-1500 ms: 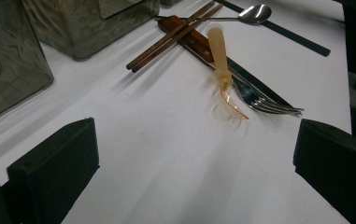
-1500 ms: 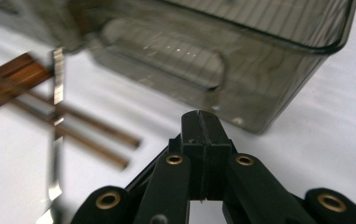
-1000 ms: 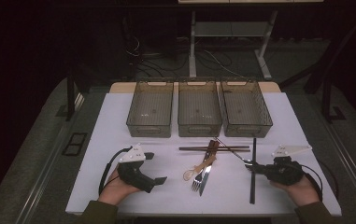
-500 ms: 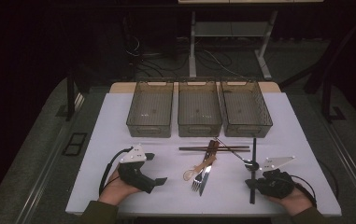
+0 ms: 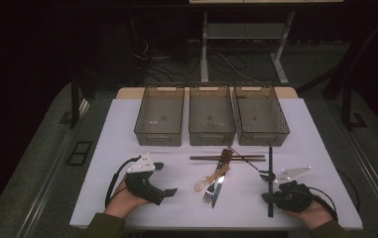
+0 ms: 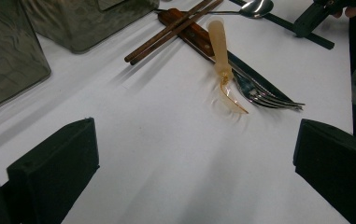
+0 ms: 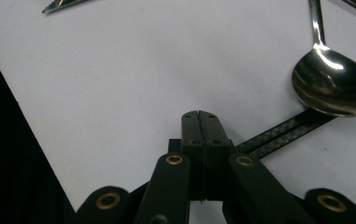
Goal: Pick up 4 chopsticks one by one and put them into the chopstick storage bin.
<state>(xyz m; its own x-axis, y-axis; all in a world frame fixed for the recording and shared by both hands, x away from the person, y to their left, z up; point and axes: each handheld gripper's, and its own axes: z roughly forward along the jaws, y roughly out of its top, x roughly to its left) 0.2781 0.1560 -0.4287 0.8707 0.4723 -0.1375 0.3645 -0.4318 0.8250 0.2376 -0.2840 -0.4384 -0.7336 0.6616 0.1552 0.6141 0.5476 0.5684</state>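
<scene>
right gripper view has our right gripper (image 7: 199,122) with jaws pressed together over the black chopstick (image 7: 283,133), not clearly pinching it. left gripper (image 6: 189,154) gapes idle. lifting could drag the spoon (image 7: 332,86) resting across that stick.

No legible text, label, brand, number or sign appears in any view. The black strip (image 7: 283,133) lying on the worktop (image 5: 127,134) carries a fine repeating woven pattern, not characters. The three bins (image 5: 212,136) bear no readable markings.
</scene>
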